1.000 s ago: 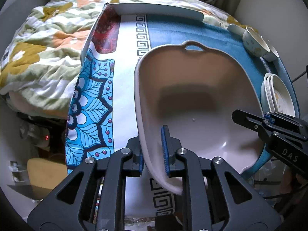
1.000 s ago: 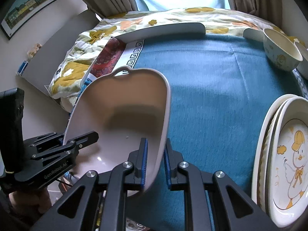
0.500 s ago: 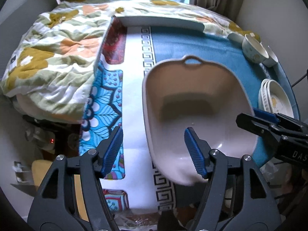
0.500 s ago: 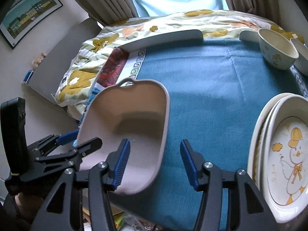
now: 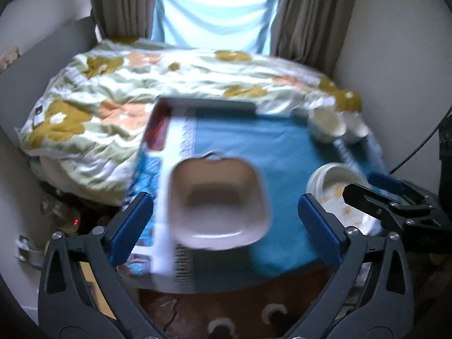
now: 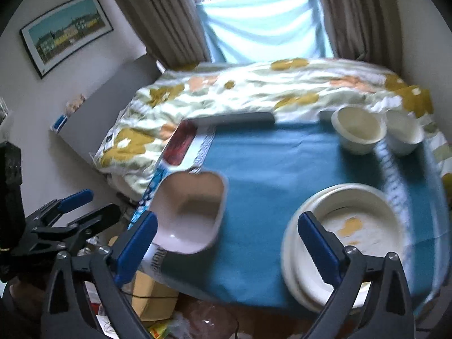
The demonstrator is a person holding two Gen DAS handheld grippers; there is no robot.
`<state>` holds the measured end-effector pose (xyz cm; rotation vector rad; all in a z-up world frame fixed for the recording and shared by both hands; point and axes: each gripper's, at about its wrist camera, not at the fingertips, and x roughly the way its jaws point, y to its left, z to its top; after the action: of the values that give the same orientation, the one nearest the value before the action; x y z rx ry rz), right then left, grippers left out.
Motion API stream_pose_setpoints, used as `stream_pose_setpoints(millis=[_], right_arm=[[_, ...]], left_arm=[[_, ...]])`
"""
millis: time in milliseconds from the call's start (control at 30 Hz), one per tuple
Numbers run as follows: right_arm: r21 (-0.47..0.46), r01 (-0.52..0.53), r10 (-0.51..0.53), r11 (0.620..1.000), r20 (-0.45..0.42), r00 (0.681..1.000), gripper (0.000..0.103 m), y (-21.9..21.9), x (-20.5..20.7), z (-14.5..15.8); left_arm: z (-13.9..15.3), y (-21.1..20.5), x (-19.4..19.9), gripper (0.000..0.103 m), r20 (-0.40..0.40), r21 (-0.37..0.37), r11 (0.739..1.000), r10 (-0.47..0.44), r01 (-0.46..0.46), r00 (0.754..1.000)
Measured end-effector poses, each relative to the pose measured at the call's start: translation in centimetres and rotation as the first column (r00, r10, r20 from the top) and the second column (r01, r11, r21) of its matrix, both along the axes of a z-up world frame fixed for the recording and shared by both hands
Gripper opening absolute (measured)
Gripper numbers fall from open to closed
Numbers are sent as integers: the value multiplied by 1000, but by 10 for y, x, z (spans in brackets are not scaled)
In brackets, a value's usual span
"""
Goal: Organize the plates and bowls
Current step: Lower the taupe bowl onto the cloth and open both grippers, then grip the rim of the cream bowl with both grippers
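Pale pink handled basin (image 5: 217,203) at frame centre on teal cloth (image 5: 254,141), left gripper (image 5: 226,220) and right gripper (image 6: 226,237) both spread wide, empty, stacked duck plates (image 6: 344,234) lower right, two cream bowls (image 6: 358,130) upper right

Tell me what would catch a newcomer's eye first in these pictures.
Probably the large pink basin, sitting free on the near left part of the blue tablecloth, with both grippers open and off it. Next, the stack of cream plates at the near right and the two cream bowls at the far right corner. Behind the table, the flowered quilt stands out.
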<state>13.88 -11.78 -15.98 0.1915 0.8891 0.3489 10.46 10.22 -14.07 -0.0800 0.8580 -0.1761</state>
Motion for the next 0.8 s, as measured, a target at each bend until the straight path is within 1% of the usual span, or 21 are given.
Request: stream_pose_setpoints(millis=[33,100,167,233,300,400,467,500,600,667,800], right_arm=[[-4,7,-7,1000,13,1000,102,-13,-1,6],[-12,15,-14,1000,35,999,102,-37,-1,14],[-20,16,-16,1000,36,999,102,-60,0,21],[-53,16,-14,998,32,999,102,-88,4,29],[-85,16,-13,996,39,999,102,-114,10,38],[-76,25,-21,997,52,998,102,-153,22,49],[-83,41,-35,996,66,997,102,-175,30,56],[-104,45,-38,994,64,997,102,-185,39,58],[-124,57,-53,991,36,998,102,-207,63,56],[-110,63,-62,992,6,998,102,-219,80,49],[-62,71,-76,996,-87,993,102,-232,118,20]], left_arm=[[6,-11,0,102,11,-4,1000,-5,5,1000],[16,-33,2,102,34,2,1000,-8,8,999],[25,-58,6,102,49,7,1000,-4,4,999],[36,-82,11,102,68,0,1000,-12,12,998],[46,-111,20,102,89,6,1000,-21,21,996],[54,-143,39,102,93,-1,1000,-21,22,995],[56,-164,56,102,78,-23,999,-30,31,997],[56,-174,65,102,68,-32,999,-38,41,997],[52,-197,95,102,37,-43,997,-66,68,997],[42,-211,120,102,-4,-37,995,-87,87,996],[15,-230,169,102,-88,-25,992,-126,124,988]])
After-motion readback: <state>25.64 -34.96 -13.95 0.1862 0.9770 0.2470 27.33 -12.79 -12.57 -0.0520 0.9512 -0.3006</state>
